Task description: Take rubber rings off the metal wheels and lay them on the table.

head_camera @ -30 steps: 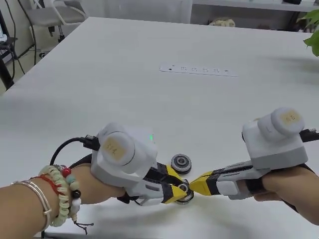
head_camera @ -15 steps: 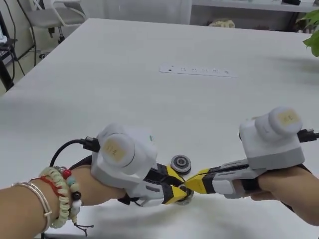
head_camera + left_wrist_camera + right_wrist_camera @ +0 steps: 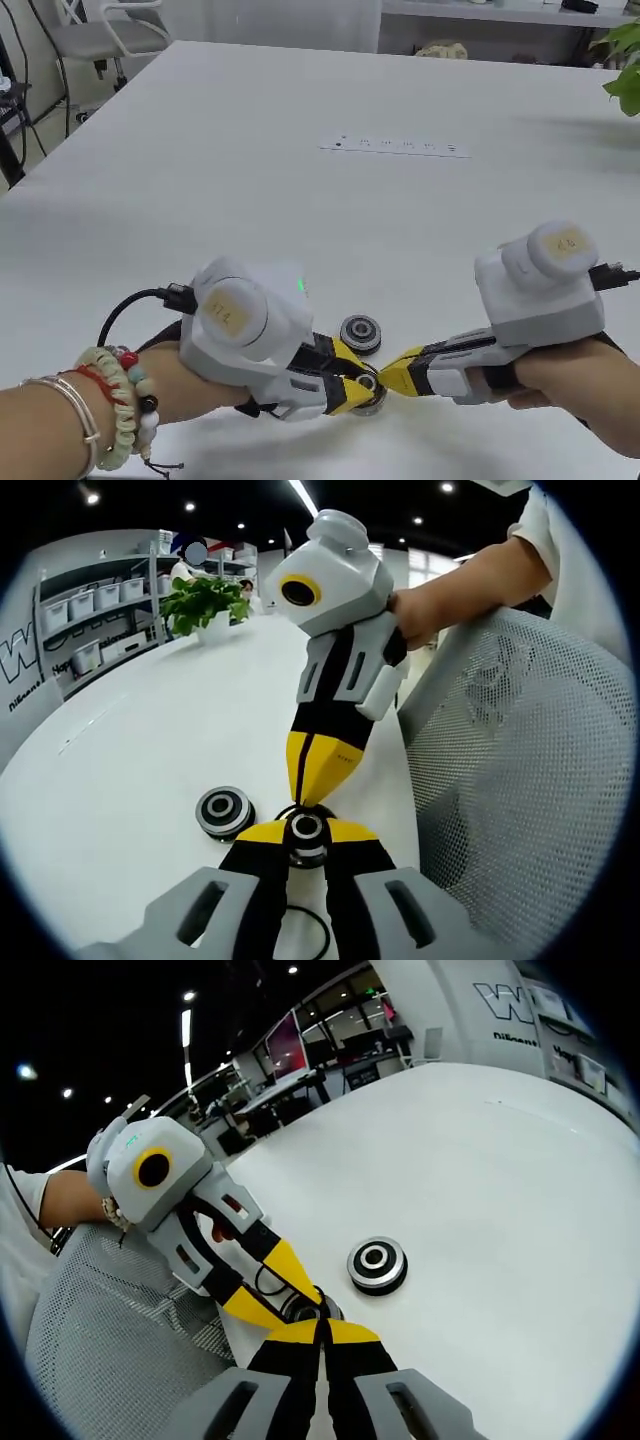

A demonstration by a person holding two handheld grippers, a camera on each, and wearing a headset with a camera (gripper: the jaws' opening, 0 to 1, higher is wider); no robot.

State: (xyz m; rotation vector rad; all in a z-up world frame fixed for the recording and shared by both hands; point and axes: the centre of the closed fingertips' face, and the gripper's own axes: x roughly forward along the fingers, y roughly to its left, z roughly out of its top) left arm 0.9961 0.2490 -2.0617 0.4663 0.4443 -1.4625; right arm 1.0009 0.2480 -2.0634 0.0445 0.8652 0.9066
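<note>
The left gripper [image 3: 358,384], low in the middle of the head view, has its yellow-tipped jaws pinching a small round metal wheel with a black hub [image 3: 306,830] from both sides. The wheel sits on the white table [image 3: 300,200]. The right gripper [image 3: 322,1326] comes in from the right. Its jaws are pressed together and their tip touches the wheel's rim. Whether they nip a rubber ring there cannot be told.

A second metal wheel with a black outer band [image 3: 377,1264] lies flat just above the held one in the head view, apart from both grippers. A thin black loop [image 3: 318,935] lies on the table under the left gripper. A long white power strip [image 3: 395,146] lies well beyond, in the upper middle of the frame.
</note>
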